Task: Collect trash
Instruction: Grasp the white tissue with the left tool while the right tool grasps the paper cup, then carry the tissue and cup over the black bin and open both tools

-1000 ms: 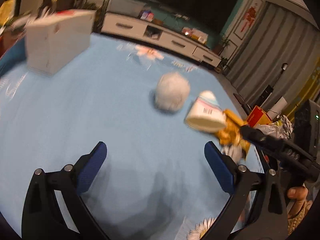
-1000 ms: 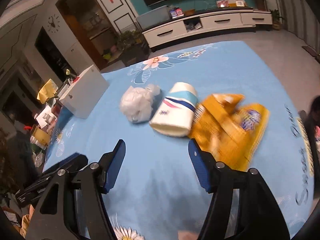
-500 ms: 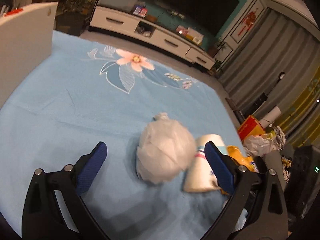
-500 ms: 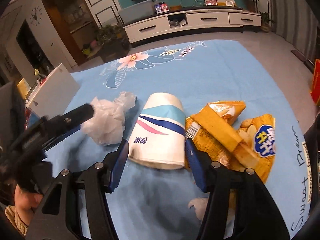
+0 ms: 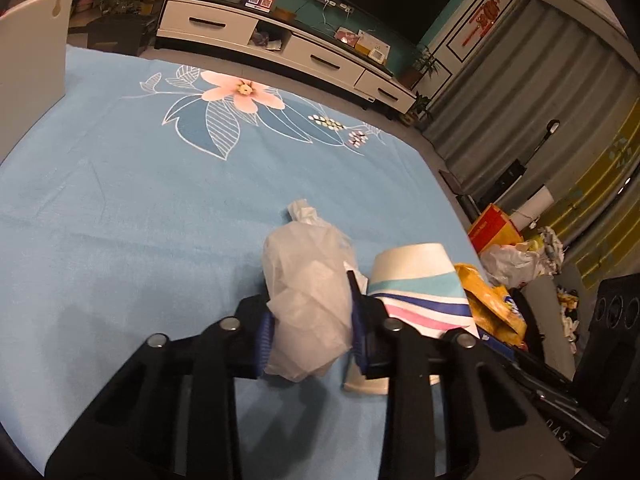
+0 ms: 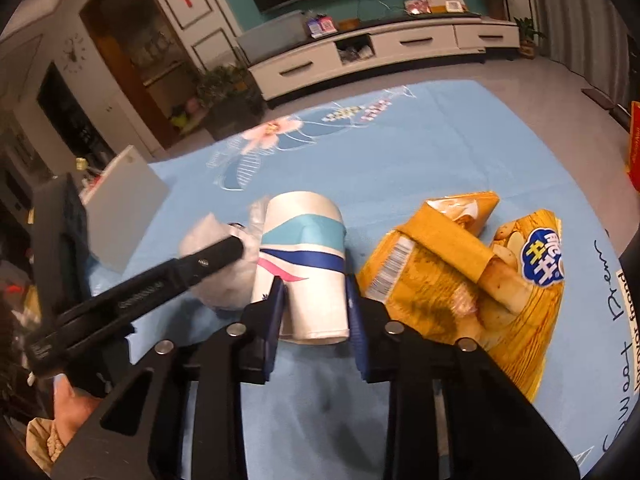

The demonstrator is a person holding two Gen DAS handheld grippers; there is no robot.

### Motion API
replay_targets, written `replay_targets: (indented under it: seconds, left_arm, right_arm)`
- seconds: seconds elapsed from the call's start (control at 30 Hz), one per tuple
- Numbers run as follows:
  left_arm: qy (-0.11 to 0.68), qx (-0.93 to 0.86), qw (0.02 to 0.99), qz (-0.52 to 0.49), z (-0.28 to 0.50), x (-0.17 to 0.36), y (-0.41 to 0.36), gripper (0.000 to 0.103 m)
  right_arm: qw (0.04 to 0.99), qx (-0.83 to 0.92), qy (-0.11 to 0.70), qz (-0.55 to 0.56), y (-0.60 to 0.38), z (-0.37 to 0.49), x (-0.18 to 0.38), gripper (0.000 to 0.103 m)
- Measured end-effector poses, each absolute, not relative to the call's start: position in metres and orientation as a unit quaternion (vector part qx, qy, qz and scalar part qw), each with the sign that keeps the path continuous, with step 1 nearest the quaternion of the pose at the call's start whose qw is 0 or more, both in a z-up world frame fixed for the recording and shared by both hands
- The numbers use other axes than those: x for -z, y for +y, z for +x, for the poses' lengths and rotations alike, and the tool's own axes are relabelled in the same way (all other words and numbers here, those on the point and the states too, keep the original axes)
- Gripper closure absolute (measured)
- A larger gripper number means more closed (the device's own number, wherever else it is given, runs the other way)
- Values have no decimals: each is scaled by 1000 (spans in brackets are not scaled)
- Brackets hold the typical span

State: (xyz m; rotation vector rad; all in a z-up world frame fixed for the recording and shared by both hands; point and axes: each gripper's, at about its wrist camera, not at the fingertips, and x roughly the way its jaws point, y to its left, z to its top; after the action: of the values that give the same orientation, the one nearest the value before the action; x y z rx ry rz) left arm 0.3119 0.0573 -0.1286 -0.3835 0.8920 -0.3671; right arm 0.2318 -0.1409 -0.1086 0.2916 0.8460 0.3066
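We had the left gripper [image 5: 310,330] clenched on the crumpled white plastic bag [image 5: 308,300]; the right gripper [image 6: 314,306] was closing on the striped white paper cup [image 6: 306,264], orange crisp packet [image 6: 472,280] at its 3 o'clock.

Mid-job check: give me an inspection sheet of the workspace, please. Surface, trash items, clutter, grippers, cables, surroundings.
Surface: blue floral cloth, lying flat.
Job's things: white plastic wad, paper cup on its side, yellow snack bag beside the cup.
Clutter: white box at the cloth's edge.
Grippers: left hand-held gripper shut on the plastic wad; right hand-held gripper closing, pads against the paper cup.
Cables: wires by the TV cabinet.
Surroundings: trash pile on the floor, grey curtain.
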Motion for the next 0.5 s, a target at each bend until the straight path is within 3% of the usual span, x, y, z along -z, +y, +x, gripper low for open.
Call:
replay_targets:
  seconds: [0.5]
  left_arm:
    - [389, 176, 891, -154, 192, 75, 71, 74]
  right_arm:
    - [911, -180, 344, 142, -165, 127, 53, 77]
